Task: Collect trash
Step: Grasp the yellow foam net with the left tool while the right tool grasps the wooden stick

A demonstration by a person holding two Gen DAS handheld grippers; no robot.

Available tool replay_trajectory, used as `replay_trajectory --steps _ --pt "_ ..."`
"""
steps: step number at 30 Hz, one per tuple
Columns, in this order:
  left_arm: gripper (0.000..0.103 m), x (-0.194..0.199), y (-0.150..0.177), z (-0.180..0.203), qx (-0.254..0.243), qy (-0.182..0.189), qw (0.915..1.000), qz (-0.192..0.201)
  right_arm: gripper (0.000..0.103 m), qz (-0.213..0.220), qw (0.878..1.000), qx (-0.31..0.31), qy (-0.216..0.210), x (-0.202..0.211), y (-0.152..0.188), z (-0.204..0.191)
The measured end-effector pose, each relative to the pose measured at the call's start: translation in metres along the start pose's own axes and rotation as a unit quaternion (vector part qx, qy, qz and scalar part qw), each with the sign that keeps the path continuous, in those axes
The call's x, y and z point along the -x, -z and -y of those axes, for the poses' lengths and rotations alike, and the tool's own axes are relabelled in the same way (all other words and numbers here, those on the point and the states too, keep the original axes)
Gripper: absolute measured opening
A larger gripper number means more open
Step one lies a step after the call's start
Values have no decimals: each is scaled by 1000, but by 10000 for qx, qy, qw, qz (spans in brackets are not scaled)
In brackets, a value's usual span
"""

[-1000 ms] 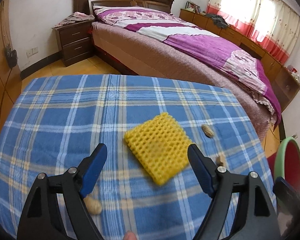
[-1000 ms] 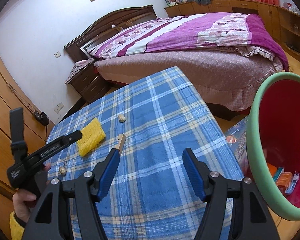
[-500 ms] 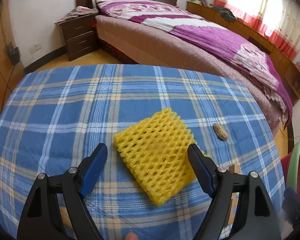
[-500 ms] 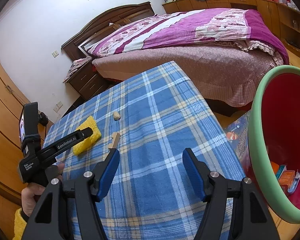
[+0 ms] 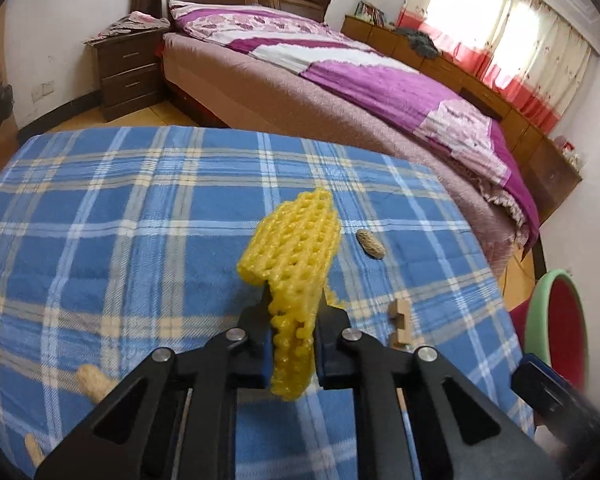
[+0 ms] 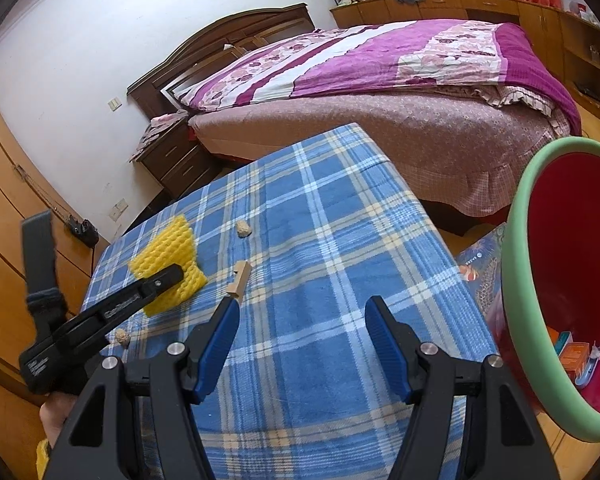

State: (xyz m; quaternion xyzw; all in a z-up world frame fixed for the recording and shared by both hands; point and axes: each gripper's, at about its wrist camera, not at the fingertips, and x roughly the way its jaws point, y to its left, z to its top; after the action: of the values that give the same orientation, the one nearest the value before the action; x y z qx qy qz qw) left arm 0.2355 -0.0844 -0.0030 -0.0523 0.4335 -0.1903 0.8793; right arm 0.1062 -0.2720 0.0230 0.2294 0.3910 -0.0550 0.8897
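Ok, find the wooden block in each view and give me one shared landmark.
Left wrist: wooden block lower right, on the plaid cloth, right of the left gripper.
Right wrist: centre-left, just beyond the right gripper.
Landmark: yellow foam net.

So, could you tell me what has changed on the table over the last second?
The left gripper moved in over the yellow foam net and is closing on it; the net, flat before, now stands squeezed and folded between the pads. The right gripper stayed open and still near the red bin. The peanuts and wooden block lie where they were on the plaid cloth.
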Motion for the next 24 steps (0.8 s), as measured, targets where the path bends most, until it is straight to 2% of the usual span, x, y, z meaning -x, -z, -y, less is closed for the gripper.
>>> replay_trajectory --steps 2,8,16,24 --pt "14 13 2 -5 91 -33 9999 118 68 -18 10000 44 -21 -1 0 -5" --pt "14 49 13 -26 298 -474 9976 419 68 -146 9994 295 -111 -10 3 -27" --pt "14 69 29 -52 707 -667 9940 511 67 -369 9959 825 -104 -32 15 -64" --pt "14 74 40 -72 1037 -639 9914 486 48 -468 9916 1183 228 -52 25 -79"
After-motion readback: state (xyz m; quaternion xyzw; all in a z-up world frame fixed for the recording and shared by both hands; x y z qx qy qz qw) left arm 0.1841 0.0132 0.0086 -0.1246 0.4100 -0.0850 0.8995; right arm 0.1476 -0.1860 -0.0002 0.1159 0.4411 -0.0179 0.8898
